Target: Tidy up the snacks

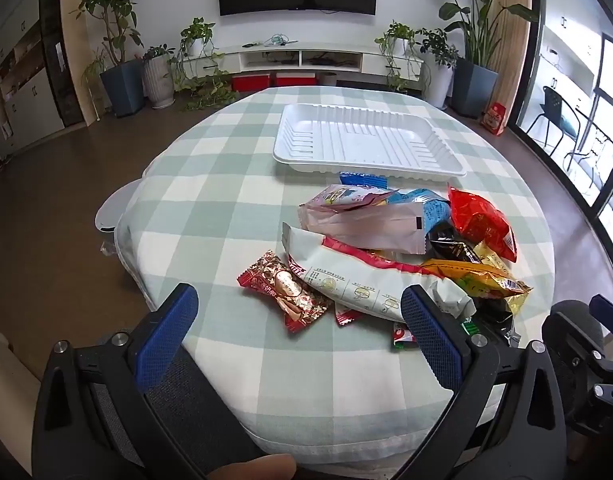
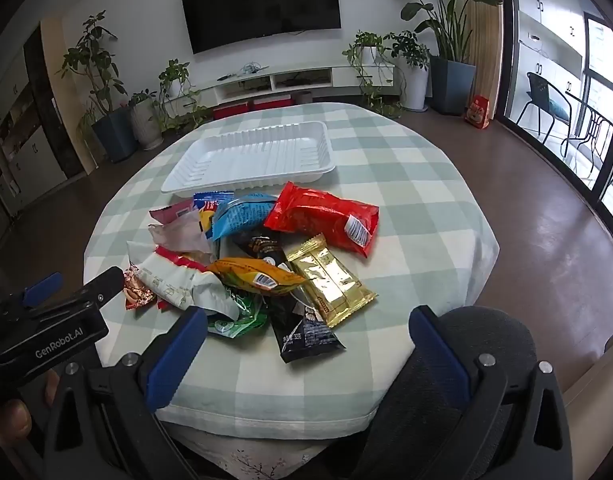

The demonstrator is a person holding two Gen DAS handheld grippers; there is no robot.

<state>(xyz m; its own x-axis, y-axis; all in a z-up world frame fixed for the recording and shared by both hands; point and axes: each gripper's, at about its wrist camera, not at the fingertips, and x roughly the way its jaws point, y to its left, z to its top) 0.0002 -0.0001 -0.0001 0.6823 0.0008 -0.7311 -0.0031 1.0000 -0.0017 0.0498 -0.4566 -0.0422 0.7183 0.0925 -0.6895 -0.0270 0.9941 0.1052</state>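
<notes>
I hold two grippers over a round table (image 2: pixel 406 184) in a green-and-white checked cloth, and on it I count one white plastic tray (image 2: pixel 250 158) and a heap of about eleven snack packets, some half buried so the count is not sure. The tray lies toward the far edge of the table, with nothing in it; the heap lies just this side of it, the blue-and-white packet (image 2: pixel 242 212) touching or nearly touching the tray's near rim. My left wrist view shows the red-and-gold candy wrapper (image 1: pixel 284 290) in full at the heap's left end and the long white packet with a red stripe (image 1: pixel 358 280) beside it, both just ahead of my left gripper (image 1: pixel 302 332), whose blue pads stand wide apart with nothing between them. My right wrist view shows what the left one mostly hides: the gold foil packet (image 2: pixel 332 280), the black packet (image 2: pixel 306 328) and the green packet (image 2: pixel 242 316) at the near side of the heap, the orange packet (image 2: pixel 254 276) on top of them, and the whole red bag (image 2: pixel 326 220) toward the right edge. My right gripper (image 2: pixel 306 344) is likewise spread wide and grasps nothing; the black packet lies just ahead of its gap.
</notes>
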